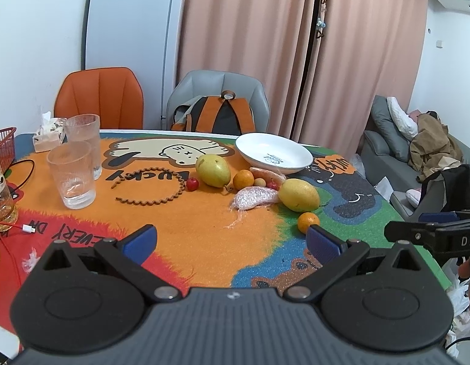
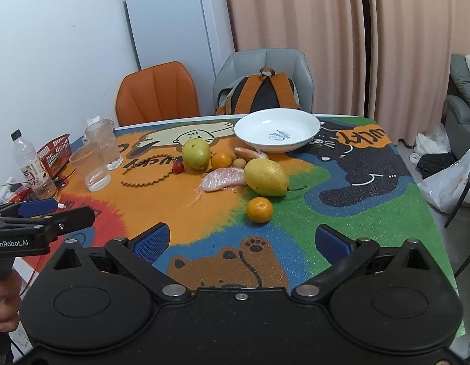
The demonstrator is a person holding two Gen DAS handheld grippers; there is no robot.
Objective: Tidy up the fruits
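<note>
loose fruits (image 2: 267, 177) lie before an empty white plate (image 2: 308, 140).

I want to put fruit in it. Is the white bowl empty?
Empty. The white bowl shows only its bare inside with a small printed mark; all the fruit, like the nearest orange, lies outside on the mat.

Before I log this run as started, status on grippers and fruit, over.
Left gripper and right gripper open, holding nothing. Fruit loose on mat, nearest small orange mandarin; white round plate holds none. Nothing blocking.
</note>
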